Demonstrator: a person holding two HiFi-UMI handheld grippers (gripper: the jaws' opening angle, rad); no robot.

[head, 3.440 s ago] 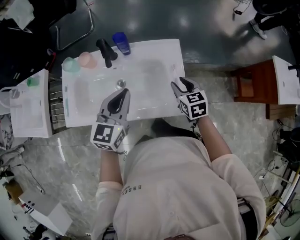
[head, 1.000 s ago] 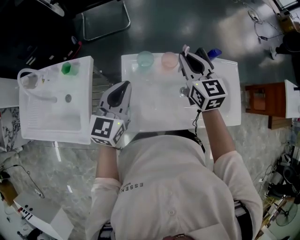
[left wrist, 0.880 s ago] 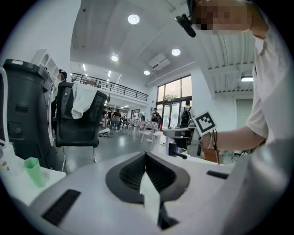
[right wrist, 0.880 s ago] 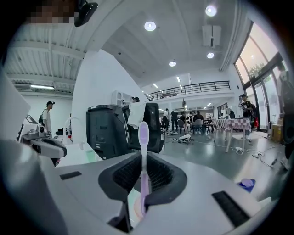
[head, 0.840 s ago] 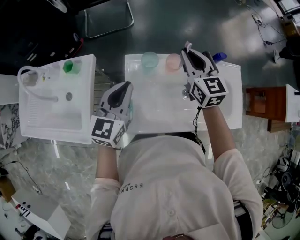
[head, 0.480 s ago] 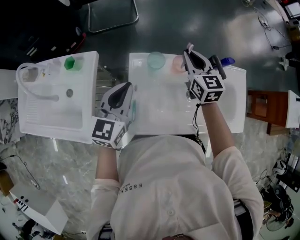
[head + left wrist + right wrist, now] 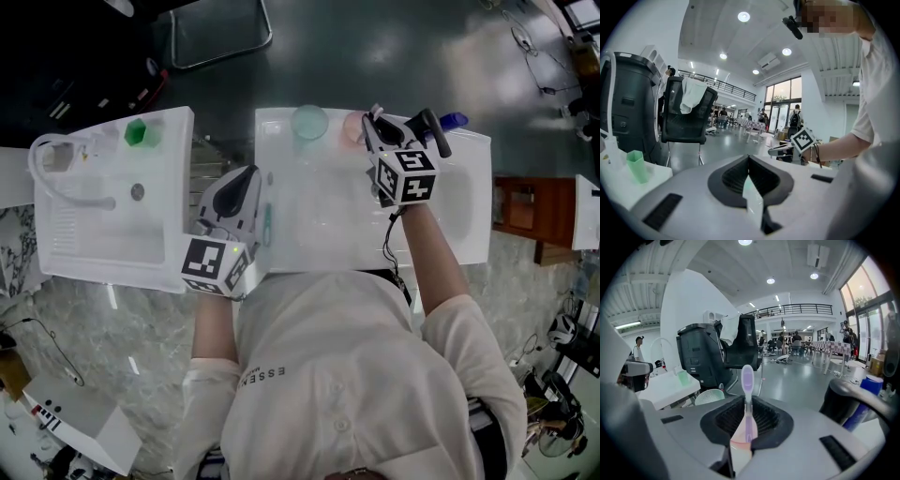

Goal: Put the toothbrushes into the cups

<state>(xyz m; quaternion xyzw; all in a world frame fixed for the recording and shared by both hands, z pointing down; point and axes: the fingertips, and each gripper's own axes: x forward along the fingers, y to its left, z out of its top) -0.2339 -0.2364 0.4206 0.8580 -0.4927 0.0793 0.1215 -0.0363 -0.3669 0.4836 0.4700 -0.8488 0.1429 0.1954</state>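
My right gripper point(image 7: 377, 128) point(image 7: 747, 403) is shut on a purple toothbrush point(image 7: 747, 376), which stands head-up between the jaws. It hovers right over the pink cup point(image 7: 352, 127) at the back rim of the white sink point(image 7: 319, 239), and the pink shows beneath the jaws point(image 7: 739, 452). A green cup point(image 7: 309, 120) point(image 7: 708, 397) stands just left of it. My left gripper point(image 7: 246, 181) point(image 7: 749, 159) rests at the sink's left edge, its jaws together on nothing. A green toothbrush point(image 7: 266, 225) lies on the sink beside it. The right gripper point(image 7: 786, 150) also shows in the left gripper view.
A black faucet point(image 7: 429, 129) point(image 7: 843, 401) and a blue bottle point(image 7: 454, 120) point(image 7: 869, 386) stand right of the pink cup. A second white sink point(image 7: 66, 253) to the left carries a small green cup point(image 7: 138, 131) point(image 7: 636, 165). A black chair point(image 7: 686, 112) stands behind.
My right gripper has come down with the purple toothbrush, closer over the pink cup. The left gripper has shifted slightly beside the green toothbrush.
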